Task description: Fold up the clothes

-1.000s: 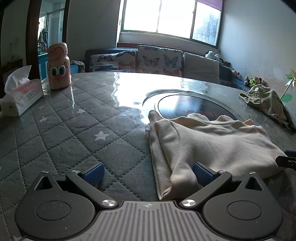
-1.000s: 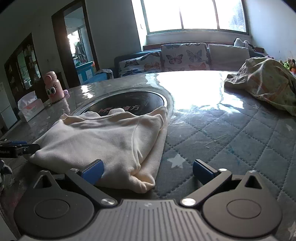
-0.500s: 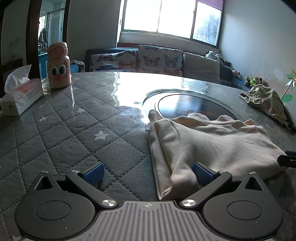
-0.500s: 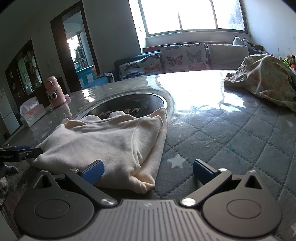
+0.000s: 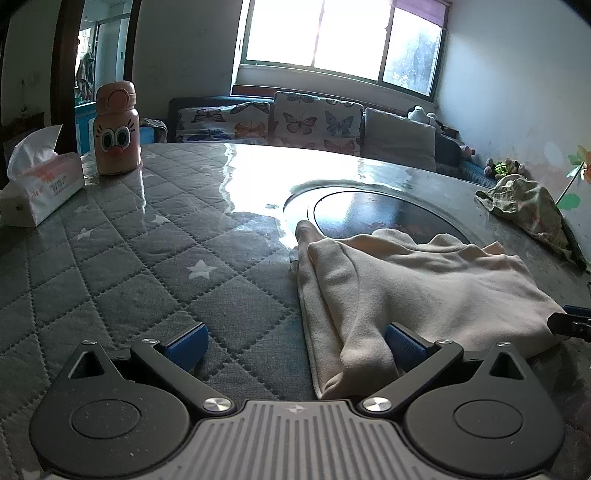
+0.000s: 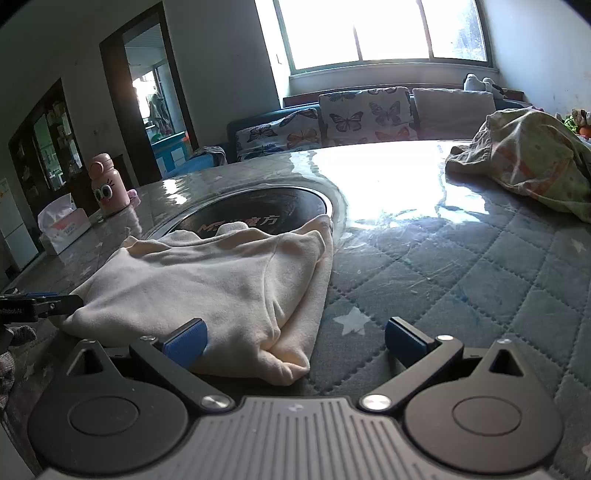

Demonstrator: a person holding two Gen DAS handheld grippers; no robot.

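At the far left of the left wrist view, a tissue box [image 5: 40,186] sits on the quilted table cover [image 5: 122,266], with a pink cartoon-eyed bottle [image 5: 117,129] standing just beside it, farther back. In the near foreground the left gripper [image 5: 294,345] rests low over the table, its blue-padded jaws spread wide and holding nothing; the left pad [image 5: 186,343] lies over bare quilting, while the right pad [image 5: 404,345] lies against the near left corner of the folded cream garment [image 5: 424,284]. That garment lies flat on the table to the right of centre, its far edge overlapping the rim of the dark round inset plate [image 5: 369,210]. A crumpled patterned garment [image 5: 528,210] lies well apart at the far right edge of the table, and the tip of the right gripper shows at the right border.

In the right wrist view, the cream garment [image 6: 221,288] fills the left of centre. The right gripper [image 6: 294,339] is likewise wide open and empty, its left pad [image 6: 186,338] lying on the garment's near edge and its right pad [image 6: 404,339] over bare star-printed quilting. The patterned garment [image 6: 528,166] is heaped at far right, before a butterfly-print sofa [image 6: 325,122] under the bright window [image 6: 380,29].
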